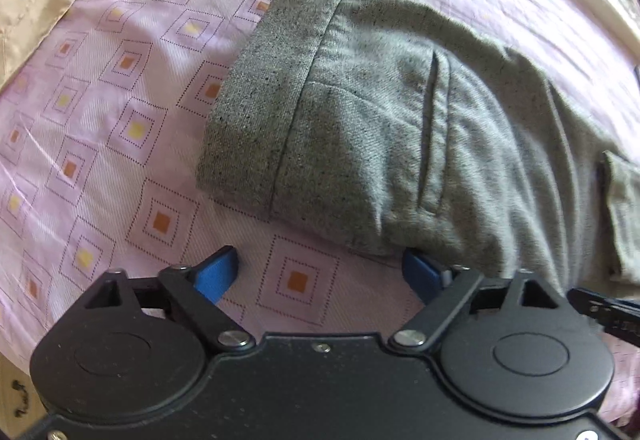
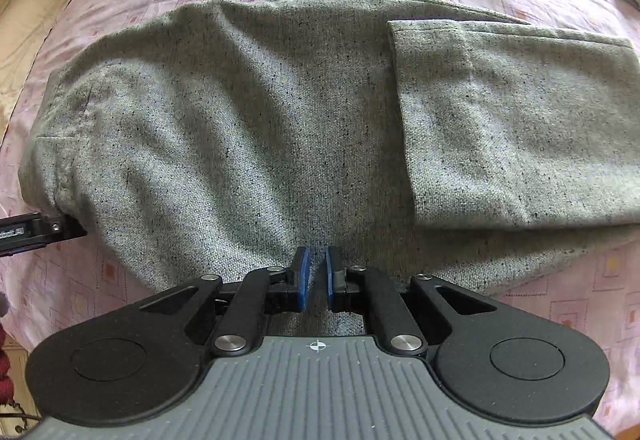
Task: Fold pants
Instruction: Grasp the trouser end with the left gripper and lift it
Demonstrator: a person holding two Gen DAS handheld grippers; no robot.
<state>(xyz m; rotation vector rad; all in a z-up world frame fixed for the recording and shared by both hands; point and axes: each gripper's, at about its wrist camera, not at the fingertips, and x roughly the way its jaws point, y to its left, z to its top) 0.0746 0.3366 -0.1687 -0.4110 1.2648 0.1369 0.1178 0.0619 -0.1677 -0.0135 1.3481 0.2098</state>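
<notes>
left gripper (image 1: 320,272) gapes empty; right gripper (image 2: 316,276) nearly closed over speckled grey pants (image 2: 280,111), folded.

Not much for you to read here. In your right wrist view a small white crosshair mark (image 2: 318,345) sits on the grey ribbed housing (image 2: 320,392) of the right gripper (image 2: 316,272), at about 6 o'clock; at 9 o'clock a black bar (image 2: 24,230) poking in from the edge carries a scrap of white lettering, cut off and too blurred to make out. In your left wrist view there's a dark handwritten-looking squiggle (image 1: 18,398) on a beige surface at about 8 o'clock, not legible, and another black bar (image 1: 608,314) at 4 o'clock shows faint unreadable characters.
</notes>
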